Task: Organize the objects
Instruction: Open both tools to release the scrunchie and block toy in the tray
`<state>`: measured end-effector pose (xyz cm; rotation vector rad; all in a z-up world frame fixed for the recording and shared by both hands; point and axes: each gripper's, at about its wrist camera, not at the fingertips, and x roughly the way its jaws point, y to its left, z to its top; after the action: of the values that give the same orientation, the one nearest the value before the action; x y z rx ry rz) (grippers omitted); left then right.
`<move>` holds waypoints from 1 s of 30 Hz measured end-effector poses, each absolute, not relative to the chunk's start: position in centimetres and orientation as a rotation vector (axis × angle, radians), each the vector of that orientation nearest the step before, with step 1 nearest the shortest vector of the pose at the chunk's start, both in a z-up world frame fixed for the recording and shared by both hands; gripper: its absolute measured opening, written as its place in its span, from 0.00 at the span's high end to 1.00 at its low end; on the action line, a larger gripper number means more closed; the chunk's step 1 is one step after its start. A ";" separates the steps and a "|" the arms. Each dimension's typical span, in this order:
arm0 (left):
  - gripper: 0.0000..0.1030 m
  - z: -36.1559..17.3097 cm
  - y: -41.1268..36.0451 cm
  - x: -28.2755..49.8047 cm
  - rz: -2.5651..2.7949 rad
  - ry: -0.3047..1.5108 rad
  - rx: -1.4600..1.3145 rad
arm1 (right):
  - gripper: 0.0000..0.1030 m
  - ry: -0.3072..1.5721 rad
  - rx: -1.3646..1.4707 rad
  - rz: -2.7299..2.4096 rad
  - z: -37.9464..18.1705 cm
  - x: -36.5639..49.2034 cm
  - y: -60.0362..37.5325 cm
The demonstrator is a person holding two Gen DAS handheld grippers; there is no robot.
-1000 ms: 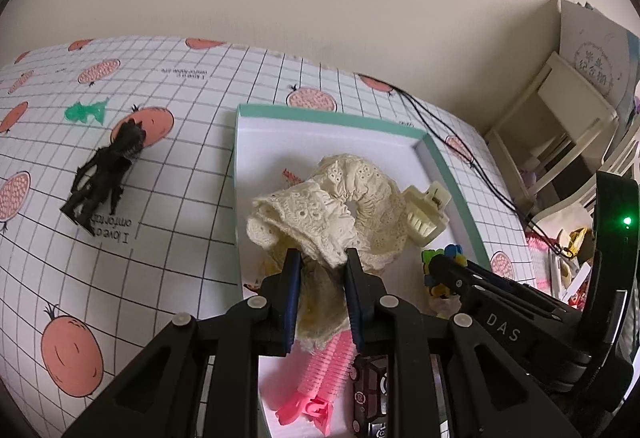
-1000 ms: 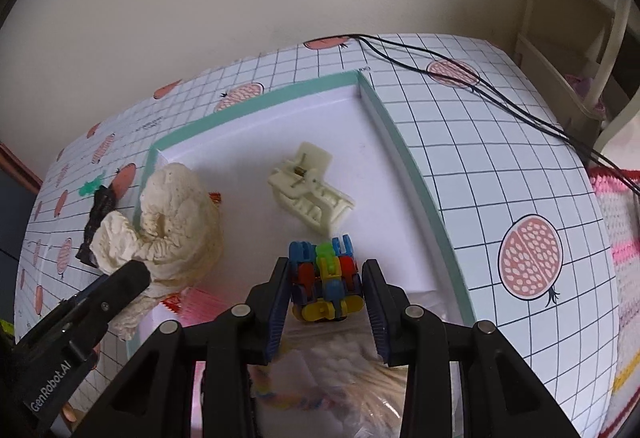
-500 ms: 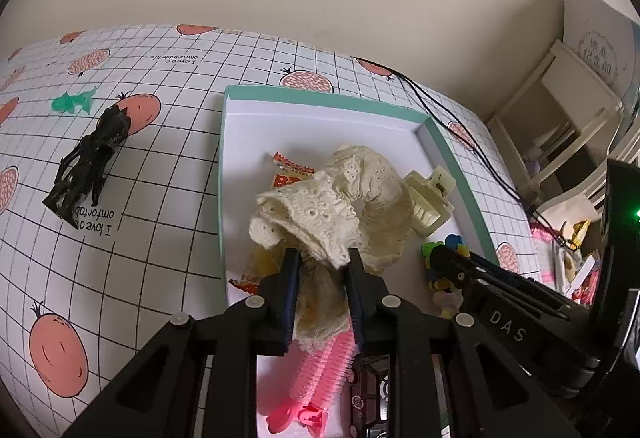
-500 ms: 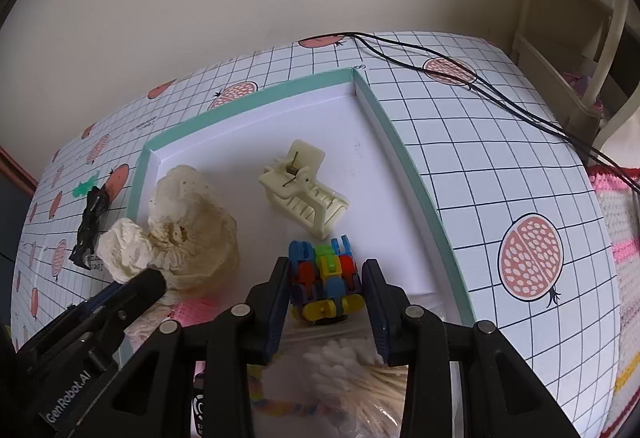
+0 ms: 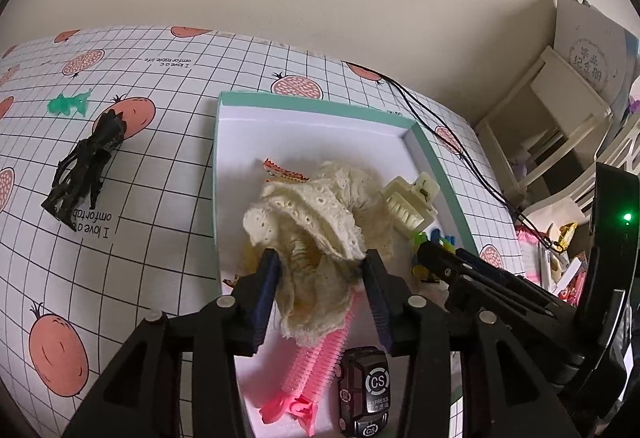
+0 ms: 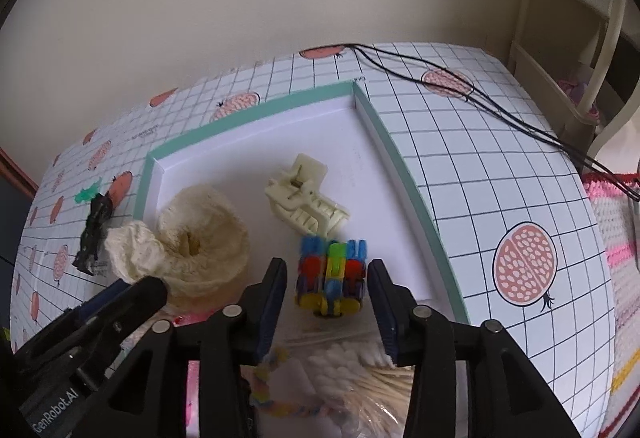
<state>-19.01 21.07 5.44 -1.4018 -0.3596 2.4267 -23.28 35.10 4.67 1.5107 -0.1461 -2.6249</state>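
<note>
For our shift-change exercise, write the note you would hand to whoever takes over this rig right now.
Left gripper: open, jaws either side of the cream lace scrunchie in the teal box.
Right gripper: open around the multicoloured clip toy, also in the box.
Done: cream claw clip, pink roller and toy car are boxed.
Left: black figure and green figure on the tablecloth.

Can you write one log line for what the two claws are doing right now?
left claw: open around scrunchie | right claw: open around colourful toy | both things in box | outside: black figure
</note>
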 end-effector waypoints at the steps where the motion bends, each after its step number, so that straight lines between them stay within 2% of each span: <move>1: 0.55 5.5 21.0 -19.0 2.423 -0.366 -1.400 | 0.55 -0.146 1.504 -2.628 4.8 -23.3 35.1; 11: 0.55 7.1 20.1 -18.8 2.460 -0.409 -1.334 | 0.55 -0.158 1.422 -2.653 6.2 -22.8 34.9; 30: 0.55 6.2 14.4 -19.2 2.669 -0.453 -1.375 | 0.55 -0.127 1.326 -2.640 7.0 -22.5 33.0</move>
<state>-19.23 14.42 6.19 -1.3751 -0.4530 2.6694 -22.52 32.96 6.98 1.3258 -0.1267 -2.6399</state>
